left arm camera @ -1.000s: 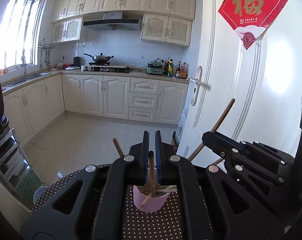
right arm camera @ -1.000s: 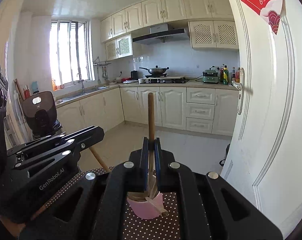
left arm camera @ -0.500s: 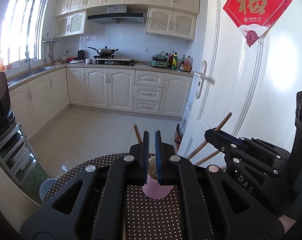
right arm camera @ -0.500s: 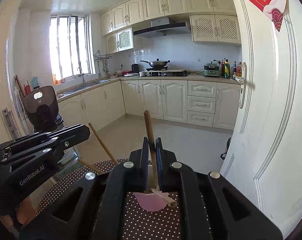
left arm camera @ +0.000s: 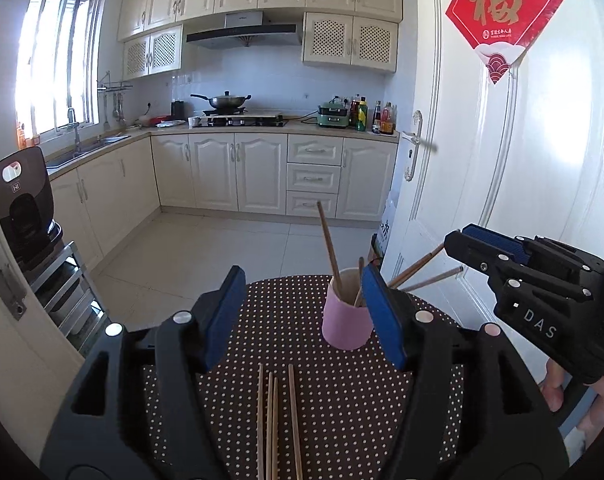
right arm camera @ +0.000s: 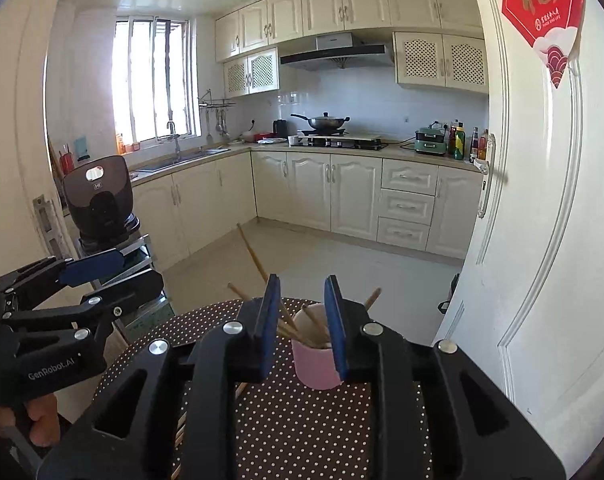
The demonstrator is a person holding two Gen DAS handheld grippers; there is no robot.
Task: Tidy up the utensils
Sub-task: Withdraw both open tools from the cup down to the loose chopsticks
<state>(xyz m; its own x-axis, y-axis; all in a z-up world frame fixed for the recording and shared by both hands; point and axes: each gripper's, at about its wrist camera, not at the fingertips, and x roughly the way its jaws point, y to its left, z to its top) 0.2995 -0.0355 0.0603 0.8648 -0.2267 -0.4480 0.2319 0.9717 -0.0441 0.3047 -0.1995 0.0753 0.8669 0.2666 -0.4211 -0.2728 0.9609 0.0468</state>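
At the bottom centre of the left wrist view, four loose chopsticks lie on the dotted table mat. Above them the left gripper is opening, jaws wide, nothing between them. The right gripper is also opening, jaws narrow and empty. Beyond, centre frame, the pink cup stands upright with several chopsticks inside. Kitchen cabinets behind.

"das" on right tool, "genrobot.ai" on left tool
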